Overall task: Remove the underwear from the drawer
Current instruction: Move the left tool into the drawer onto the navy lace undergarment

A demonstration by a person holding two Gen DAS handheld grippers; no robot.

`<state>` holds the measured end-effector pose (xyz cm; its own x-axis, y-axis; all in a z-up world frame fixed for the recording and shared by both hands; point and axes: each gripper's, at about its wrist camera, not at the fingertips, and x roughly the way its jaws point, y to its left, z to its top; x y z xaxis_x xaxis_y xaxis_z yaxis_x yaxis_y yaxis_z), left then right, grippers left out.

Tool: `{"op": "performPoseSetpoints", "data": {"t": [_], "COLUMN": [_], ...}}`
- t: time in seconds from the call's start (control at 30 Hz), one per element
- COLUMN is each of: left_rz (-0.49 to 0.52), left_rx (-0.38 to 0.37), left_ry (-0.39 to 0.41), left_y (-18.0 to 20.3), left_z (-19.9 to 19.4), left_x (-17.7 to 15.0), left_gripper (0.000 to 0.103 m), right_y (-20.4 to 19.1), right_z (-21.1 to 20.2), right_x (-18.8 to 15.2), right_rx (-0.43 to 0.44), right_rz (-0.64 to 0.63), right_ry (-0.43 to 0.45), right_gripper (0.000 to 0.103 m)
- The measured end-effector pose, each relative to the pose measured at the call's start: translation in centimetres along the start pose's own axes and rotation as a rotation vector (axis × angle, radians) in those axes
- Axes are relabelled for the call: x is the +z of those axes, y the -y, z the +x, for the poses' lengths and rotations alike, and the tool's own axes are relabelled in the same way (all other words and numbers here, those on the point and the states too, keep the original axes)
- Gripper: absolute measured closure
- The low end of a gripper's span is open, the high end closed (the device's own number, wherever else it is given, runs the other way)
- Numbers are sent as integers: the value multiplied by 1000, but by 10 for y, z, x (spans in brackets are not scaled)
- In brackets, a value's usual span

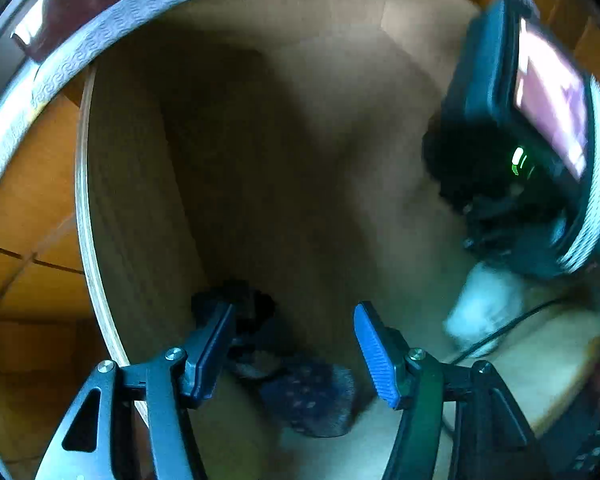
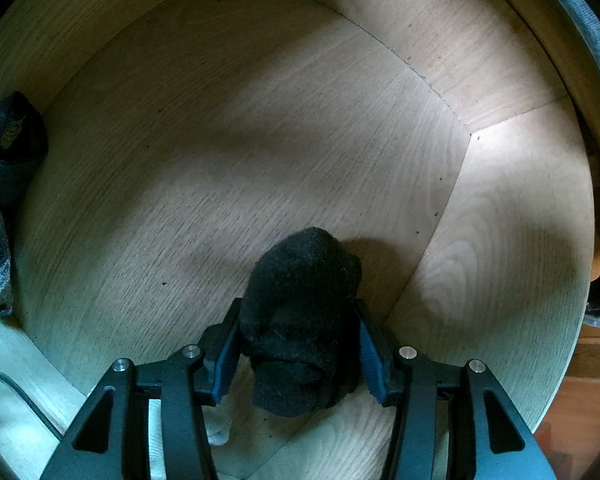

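Right claw [image 2: 298, 344] clamps the black underwear bundle [image 2: 304, 320] between its pads, above the drawer floor [image 2: 260, 140]. Bundle's long axis runs along the fingers. Left claw [image 1: 296, 344] gapes empty.

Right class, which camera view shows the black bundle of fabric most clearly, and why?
The right wrist view: the black bundle sits sharp and centred, pinched between the right tool over the wooden drawer floor. In the left wrist view it is only a dark blur under that tool.

No readable text, label or number anywhere — none at all.
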<state>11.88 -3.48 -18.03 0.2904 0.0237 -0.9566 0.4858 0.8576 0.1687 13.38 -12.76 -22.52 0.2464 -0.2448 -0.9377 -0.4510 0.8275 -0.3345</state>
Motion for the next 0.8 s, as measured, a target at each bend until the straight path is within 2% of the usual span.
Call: {"op": "performPoseSetpoints", "data": {"t": [0.1, 0.2, 0.37, 0.5, 0.67, 0.8], "left_rz": [33, 106, 317, 404, 442, 391], "left_rx": [52, 108, 205, 200, 237, 272], "left_ry": [16, -12, -106, -137, -139, -80], "left_y": [10, 23, 47, 49, 60, 61], "left_z": [3, 7, 18, 16, 16, 14], "left_x": [0, -6, -18, -7, 1, 8], "left_gripper": [40, 40, 38, 38, 35, 35], "right_y": [1, 1, 3, 4, 4, 5], "right_z": [0, 1, 4, 4, 4, 3], "right_x": [1, 0, 2, 3, 3, 4], "right_rx": [-1, 0, 1, 1, 0, 0], "right_rz": [0, 0, -1, 0, 0, 0], "right_ry": [0, 0, 0, 0, -1, -1], "right_gripper": [50, 50, 50, 50, 50, 50]}}
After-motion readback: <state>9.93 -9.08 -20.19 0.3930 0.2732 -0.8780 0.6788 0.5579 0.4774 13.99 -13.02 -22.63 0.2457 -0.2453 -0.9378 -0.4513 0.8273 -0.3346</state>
